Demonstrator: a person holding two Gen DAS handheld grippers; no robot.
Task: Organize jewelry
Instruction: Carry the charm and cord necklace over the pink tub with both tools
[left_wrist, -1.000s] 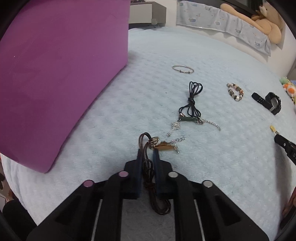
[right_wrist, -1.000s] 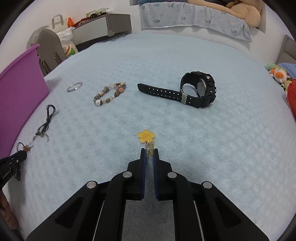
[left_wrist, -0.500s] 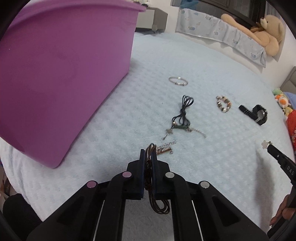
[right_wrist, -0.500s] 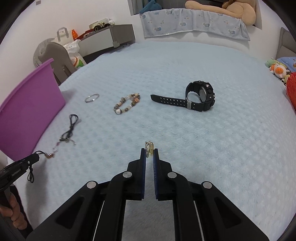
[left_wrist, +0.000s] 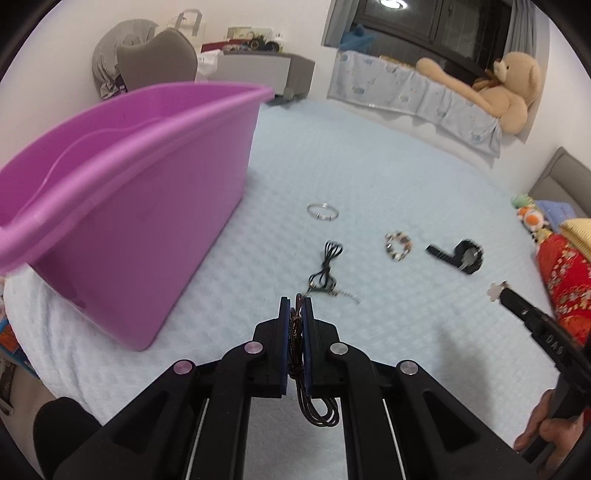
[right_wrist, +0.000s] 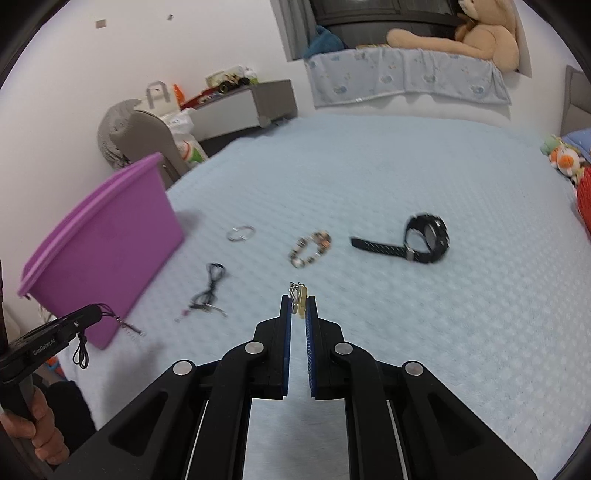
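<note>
Both hand-held grippers had risen off the bed (left_wrist: 369, 177) since the earlier frame, each carrying its piece clear of the blanket, and the purple bin (left_wrist: 122, 206) now showed its open top beside the left one. The left hand-held gripper (left_wrist: 296, 308) was clamped on a brown cord necklace (left_wrist: 314, 406), whose loop hung below the jaws. The right hand-held gripper (right_wrist: 298, 304) was pinched shut on a small flower charm (right_wrist: 301, 299), seen edge-on. Neither piece was in the bin yet, so the task looked barely begun. Left on the bed were a silver ring (left_wrist: 322, 212), a black cord necklace (left_wrist: 327, 266), a beaded bracelet (left_wrist: 398, 246) and a black watch (right_wrist: 417, 240).
</note>
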